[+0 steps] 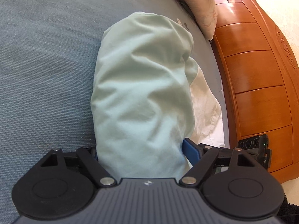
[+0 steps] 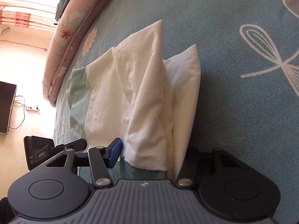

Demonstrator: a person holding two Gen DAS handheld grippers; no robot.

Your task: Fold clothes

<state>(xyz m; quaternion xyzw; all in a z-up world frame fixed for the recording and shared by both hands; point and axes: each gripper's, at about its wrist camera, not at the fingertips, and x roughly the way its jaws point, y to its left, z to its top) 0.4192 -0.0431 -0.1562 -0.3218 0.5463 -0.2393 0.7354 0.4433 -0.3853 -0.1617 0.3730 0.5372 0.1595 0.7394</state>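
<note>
A mint green garment (image 1: 142,85) lies bunched on the bed, with a cream white garment (image 1: 205,112) under its right side. My left gripper (image 1: 142,155) straddles the mint cloth's near end. Its right blue pad (image 1: 190,154) touches the cloth, its left pad is hidden behind the fabric, and the jaws stand wide. In the right wrist view the cream white garment (image 2: 149,97) stands in folds, with mint cloth (image 2: 76,93) at its left. My right gripper (image 2: 149,156) straddles the white folds. A thin gap separates its left blue pad (image 2: 115,153) from the cloth, and its right finger is hidden.
The bed has a blue-green patterned sheet (image 2: 233,56). An orange wooden headboard (image 1: 261,84) runs along the right. A pink floral quilt (image 2: 61,52) and a pillow (image 1: 201,9) lie at the far edge. Beyond the bed are the floor, cables and a dark screen (image 2: 6,108).
</note>
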